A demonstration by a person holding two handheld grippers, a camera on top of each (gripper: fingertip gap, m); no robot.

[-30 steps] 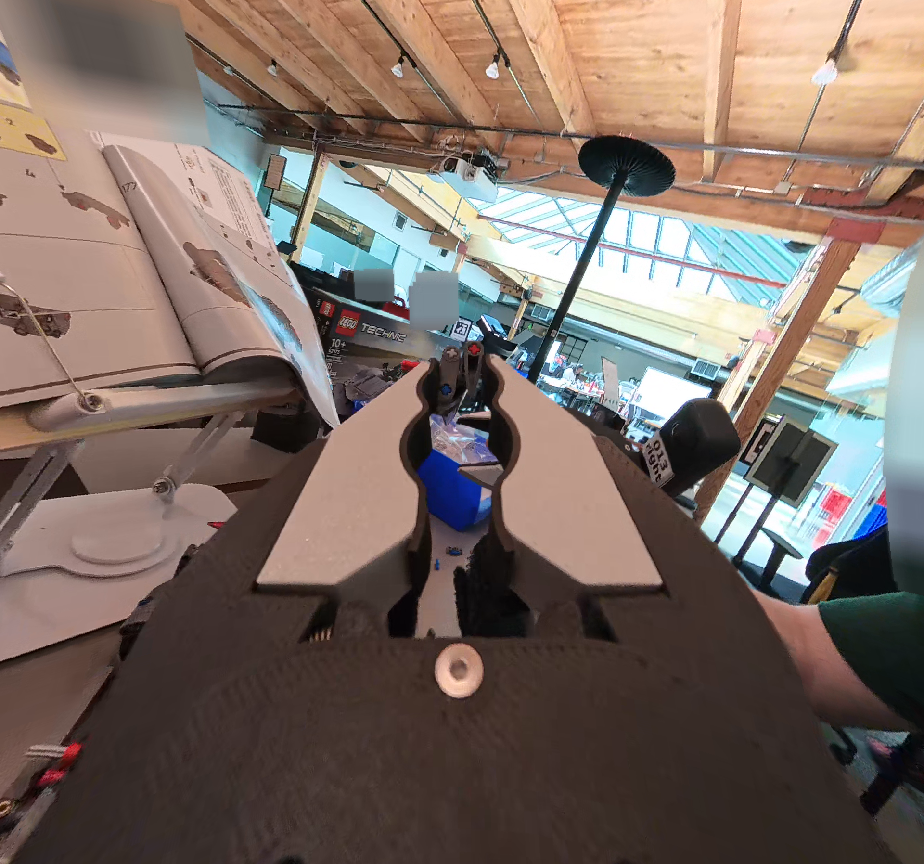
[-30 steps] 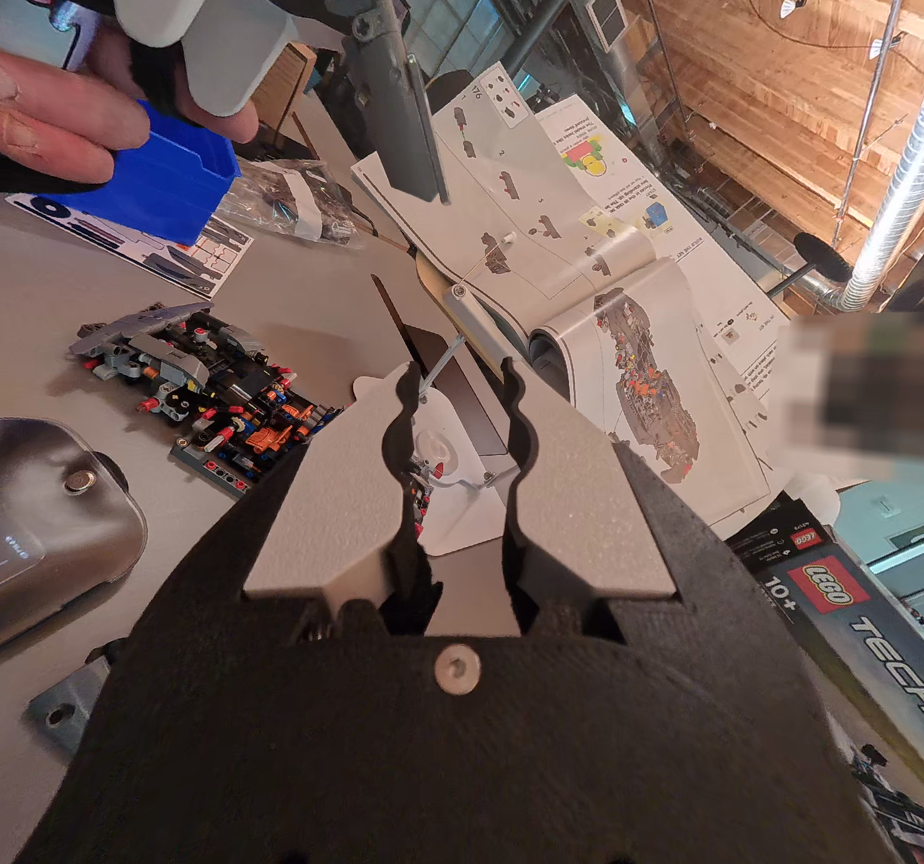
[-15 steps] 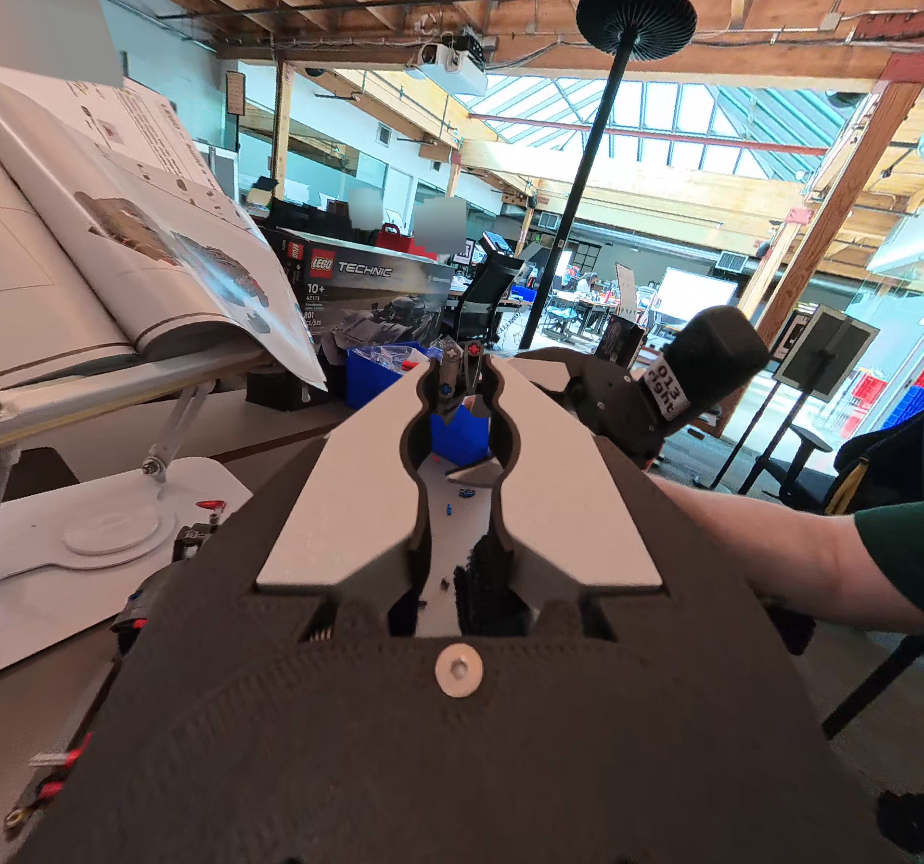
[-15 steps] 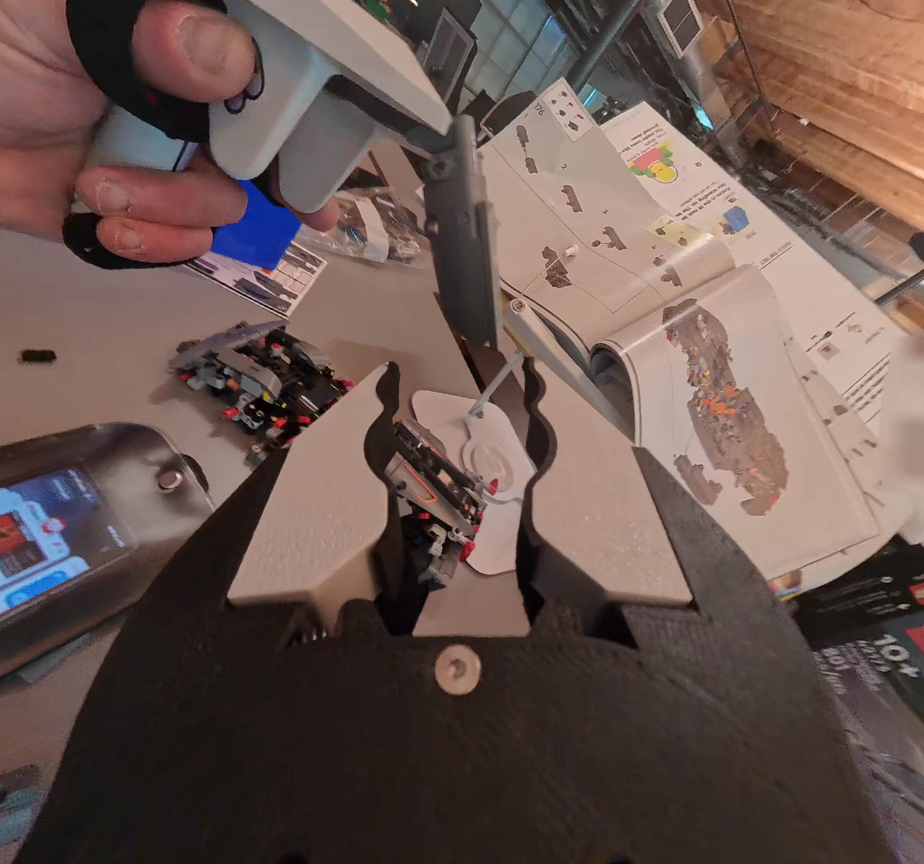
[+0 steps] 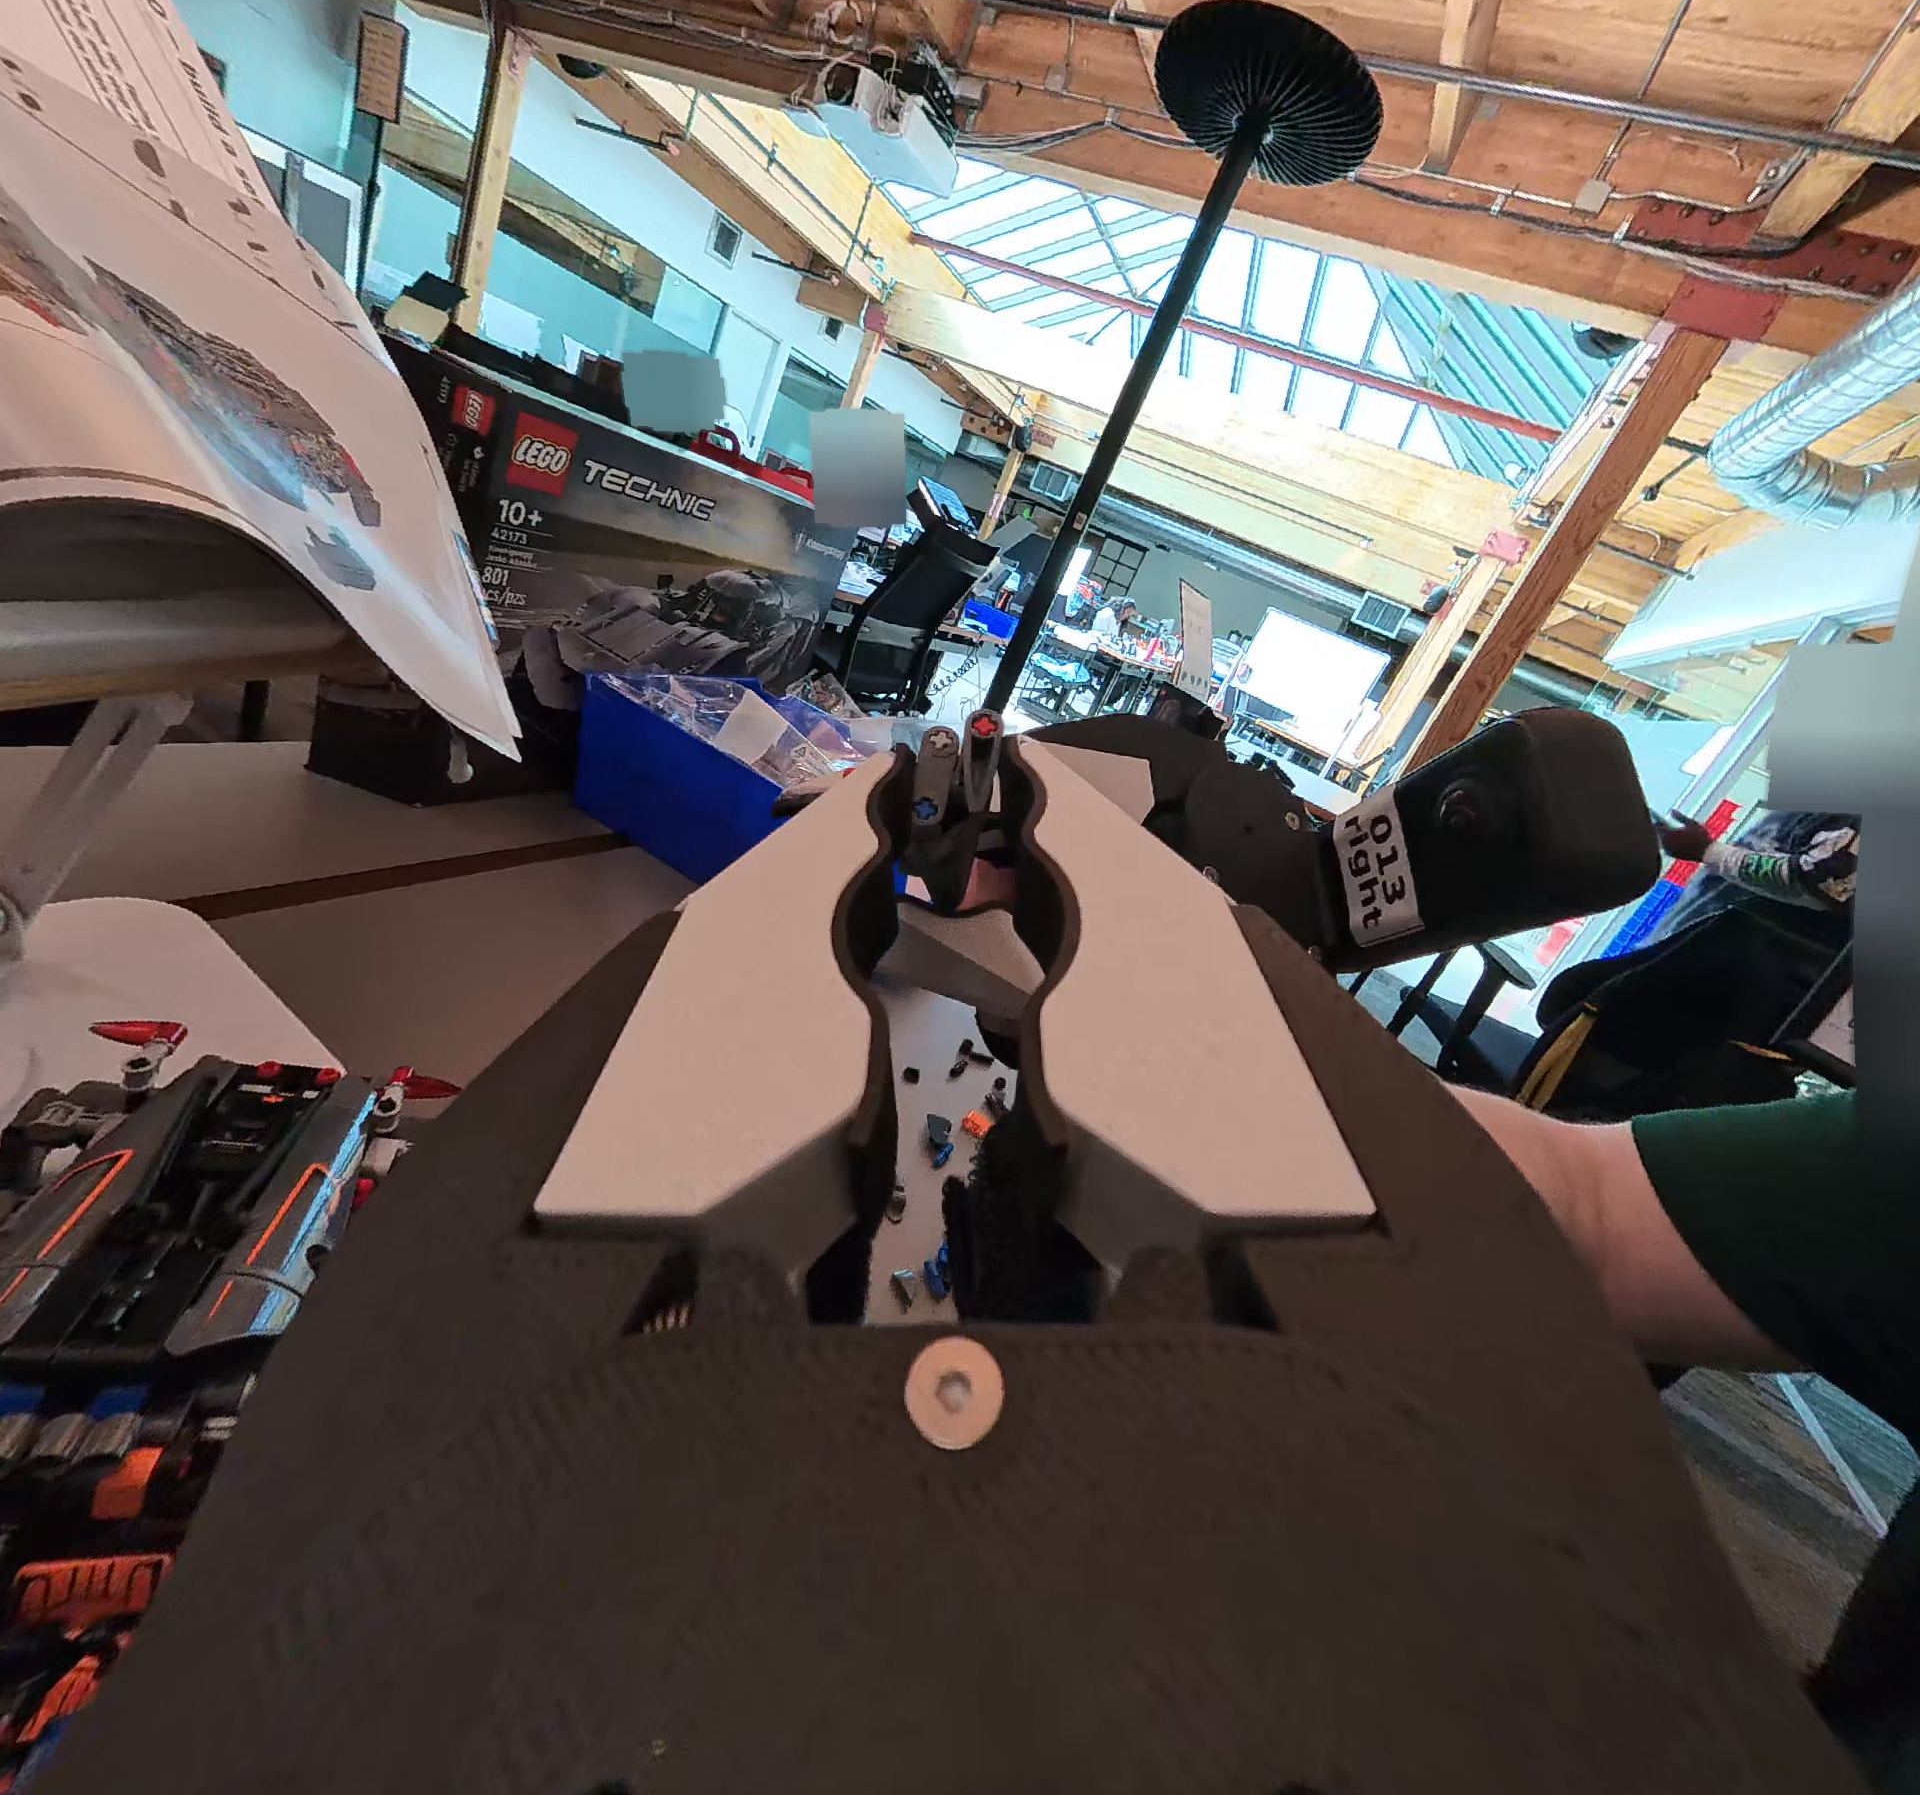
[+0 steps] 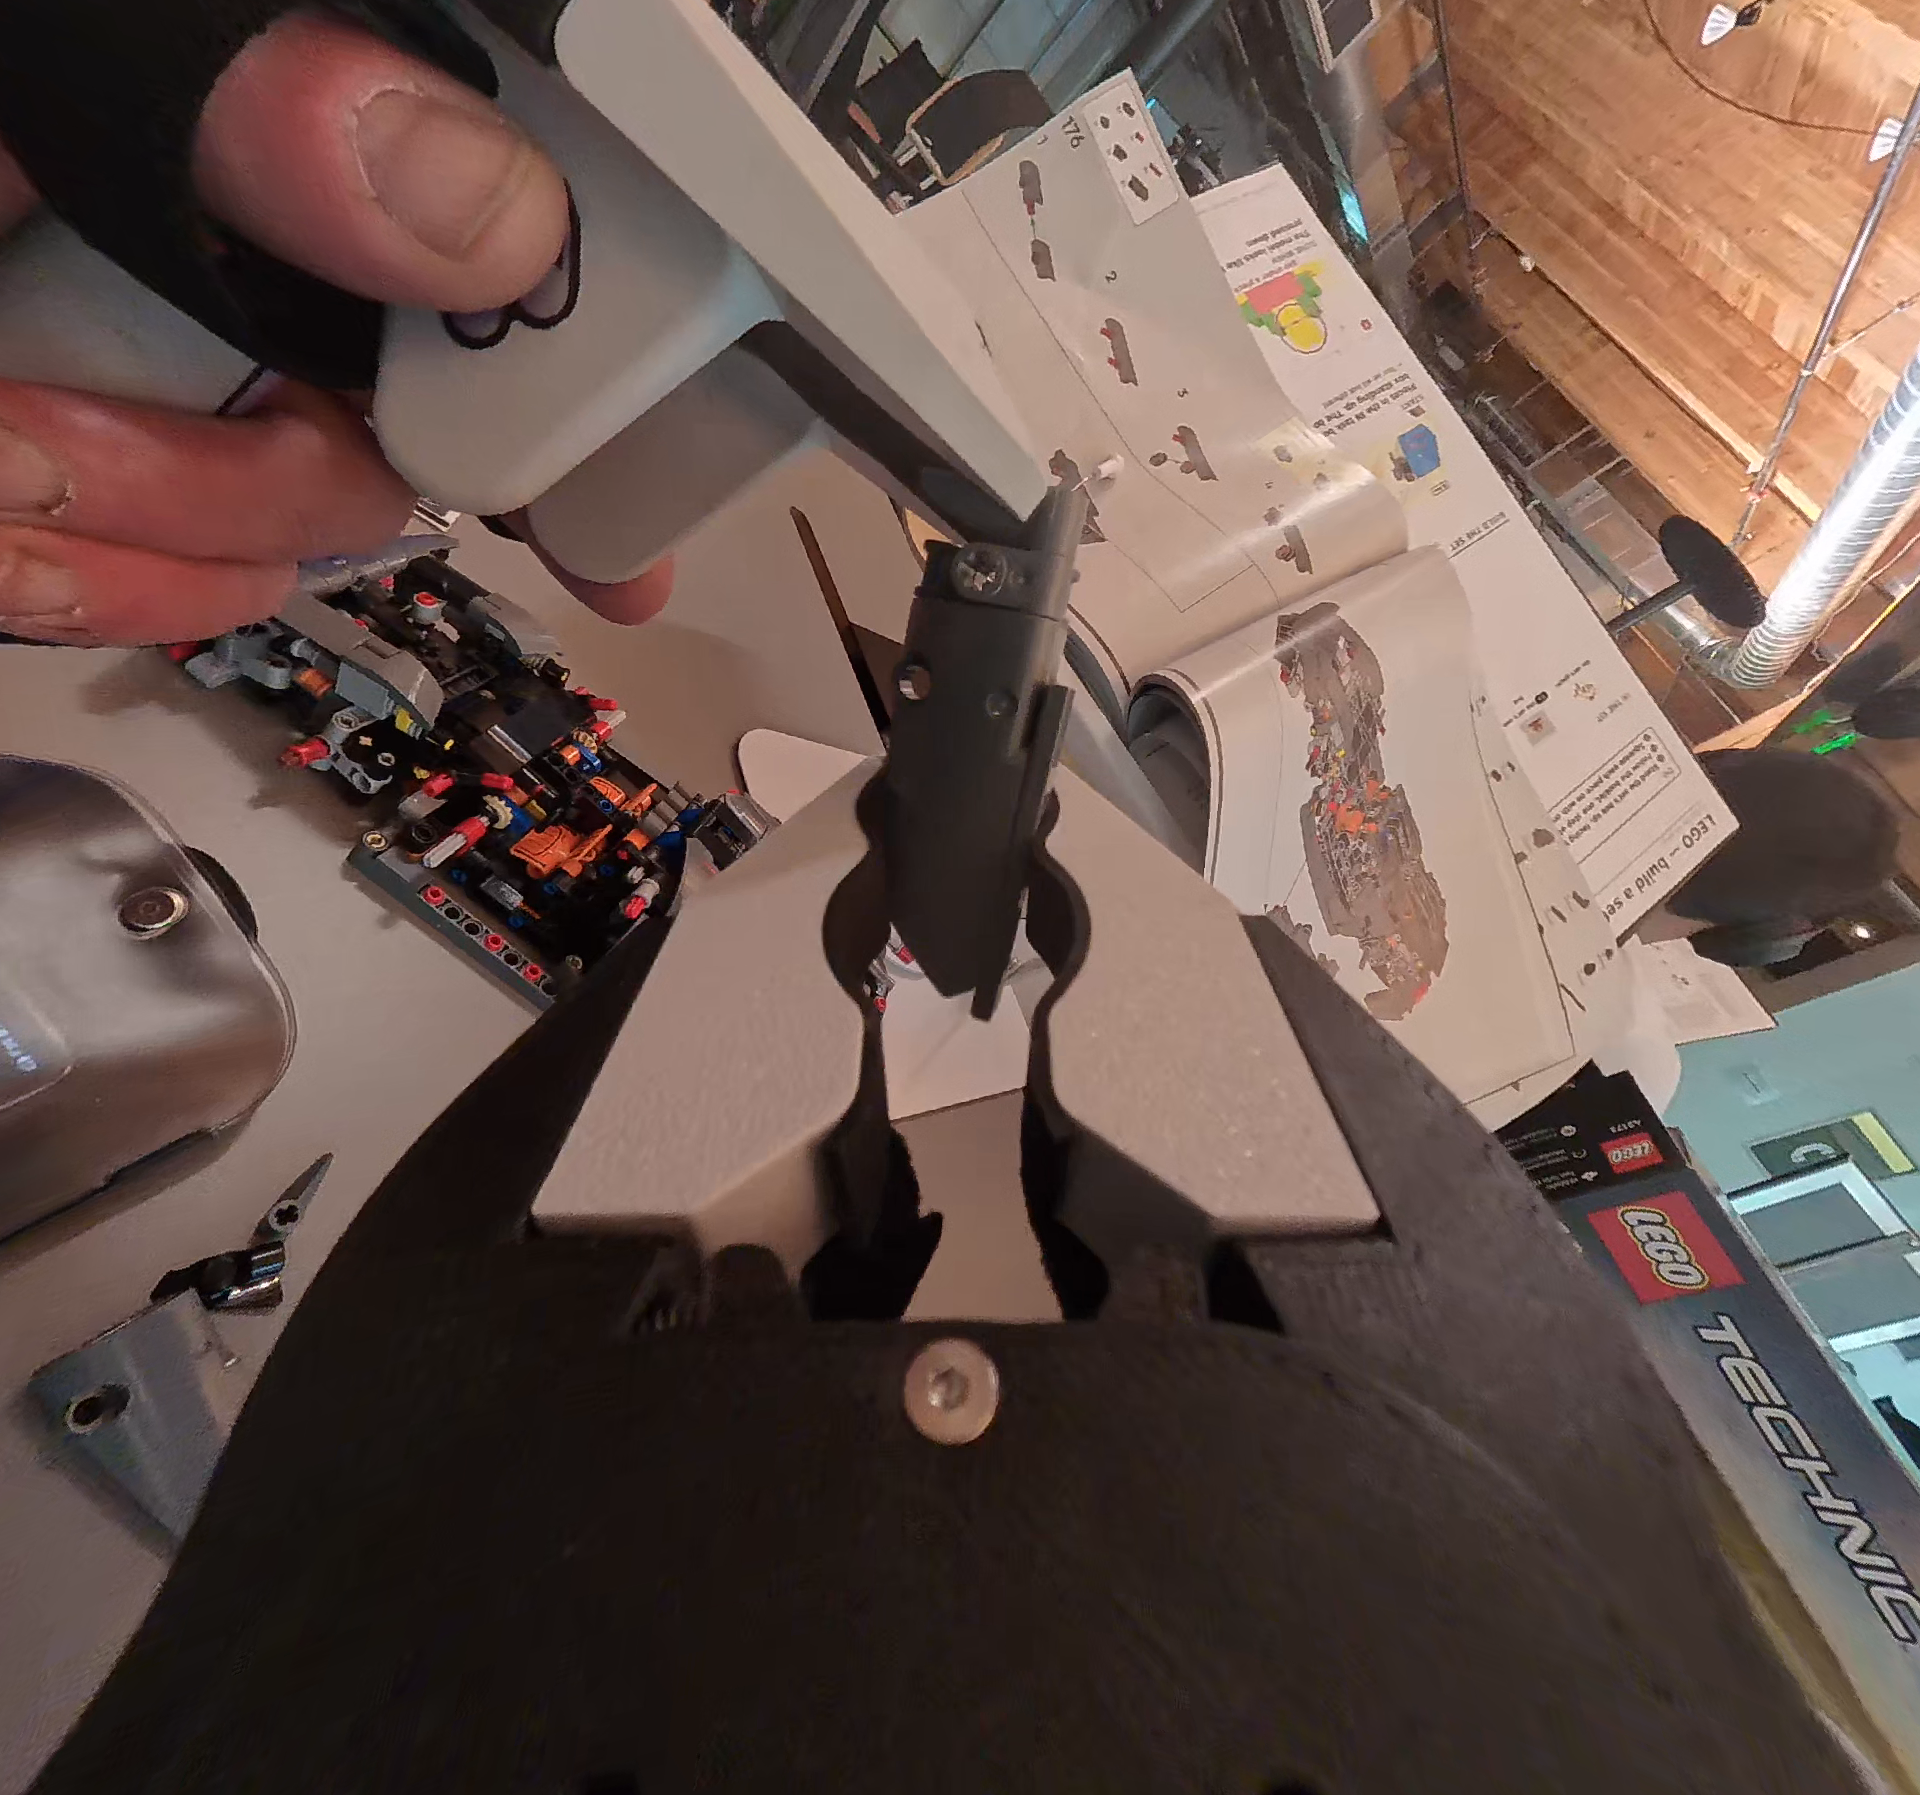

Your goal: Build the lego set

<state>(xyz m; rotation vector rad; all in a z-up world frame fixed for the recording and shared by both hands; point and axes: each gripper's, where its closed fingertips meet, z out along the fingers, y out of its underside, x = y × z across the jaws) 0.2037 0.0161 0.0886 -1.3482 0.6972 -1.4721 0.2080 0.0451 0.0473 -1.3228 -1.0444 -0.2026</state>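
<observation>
My left gripper [image 5: 954,789] is shut on a dark grey lego piece [image 5: 940,769] with blue and red pins at its top. In the right wrist view the left gripper [image 6: 1023,524], held by a hand [image 6: 364,187], hangs this piece [image 6: 966,706] down between my right gripper's fingertips. My right gripper [image 6: 961,810] is shut on the piece's lower part, with both fingers against its sides. One of the right gripper's fingers [image 5: 1091,779] shows just behind the piece. The partly built lego model [image 6: 499,789] lies on the table to the left, and it also shows in the left wrist view [image 5: 156,1246].
An open instruction book [image 6: 1299,602] leans on a white stand behind the model. The lego box [image 5: 644,519] and a blue parts bin [image 5: 665,779] stand farther back. Small loose parts [image 5: 956,1122] lie on the table. A grey pouch with a screen [image 6: 104,997] sits at the left. About 5 cm separates my left fingertips from my right. The partly built lego model [image 6: 499,789] sits 20 cm or so from the ends of my right fingers.
The left gripper came down and toward the right gripper with the piece. The right gripper opened wider, then closed around the piece's lower end.
</observation>
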